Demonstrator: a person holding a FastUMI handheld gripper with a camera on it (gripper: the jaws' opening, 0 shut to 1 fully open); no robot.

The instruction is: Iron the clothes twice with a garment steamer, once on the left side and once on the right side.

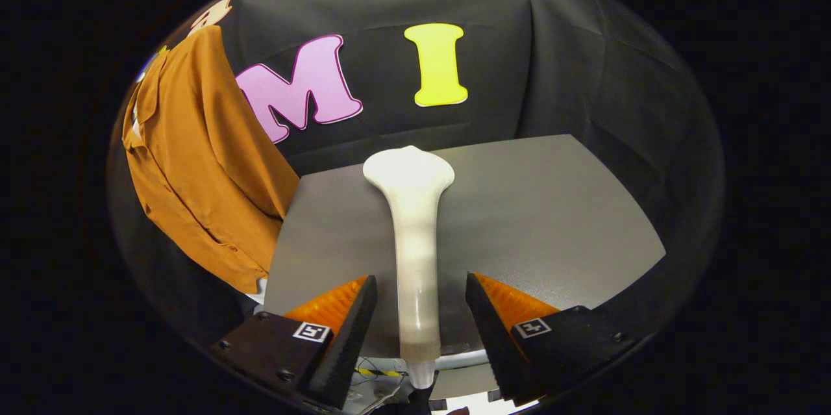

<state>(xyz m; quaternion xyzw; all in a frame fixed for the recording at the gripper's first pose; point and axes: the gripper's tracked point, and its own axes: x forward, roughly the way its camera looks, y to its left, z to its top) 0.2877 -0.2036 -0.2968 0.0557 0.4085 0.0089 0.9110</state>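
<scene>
A white garment steamer (pixel 414 233) lies on the grey table (pixel 552 220), its wide head pointing away from me and its slim handle running back between my fingers. My gripper (pixel 421 311) is open, one finger on each side of the handle with a gap on both sides, not pressing it. An orange-brown shirt (pixel 201 168) hangs against the booth wall off to the left, beyond the table's left edge, with its button placket facing the table.
The table's far edge meets the black cloth wall. Below the handle's end, near my fingers, a white cord and a yellow-black striped piece (pixel 376 373) show over the table's near edge.
</scene>
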